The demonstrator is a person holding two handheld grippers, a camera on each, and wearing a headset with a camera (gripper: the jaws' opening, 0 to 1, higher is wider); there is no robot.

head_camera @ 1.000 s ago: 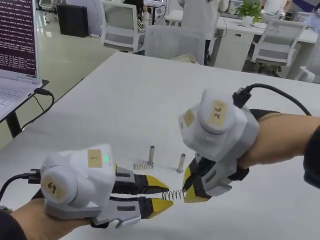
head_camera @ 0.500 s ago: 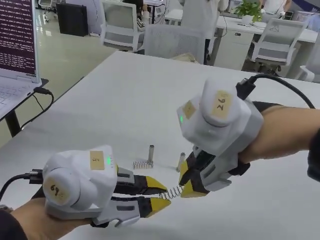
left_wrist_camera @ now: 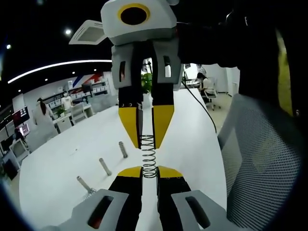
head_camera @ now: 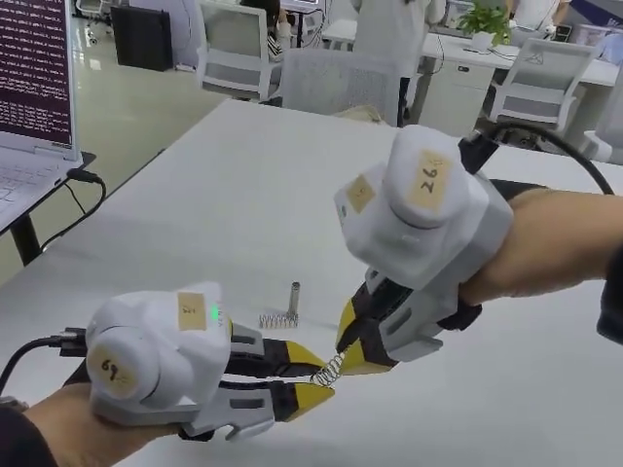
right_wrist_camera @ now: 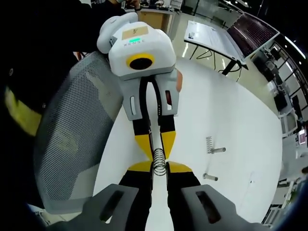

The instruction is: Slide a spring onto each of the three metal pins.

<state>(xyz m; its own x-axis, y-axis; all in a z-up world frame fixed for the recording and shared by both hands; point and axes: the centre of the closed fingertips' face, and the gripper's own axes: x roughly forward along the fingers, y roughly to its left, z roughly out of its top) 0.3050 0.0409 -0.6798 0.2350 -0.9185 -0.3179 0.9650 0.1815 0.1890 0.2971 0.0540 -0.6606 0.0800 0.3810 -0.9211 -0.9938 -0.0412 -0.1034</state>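
Pinching thin coiled spring [head_camera: 328, 369], both ends

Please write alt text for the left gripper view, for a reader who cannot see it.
One small spring is held at both ends: the left gripper grips its lower end, and the right gripper, at the top of the picture, grips its upper end. To the left, three metal pins stand on a white table.
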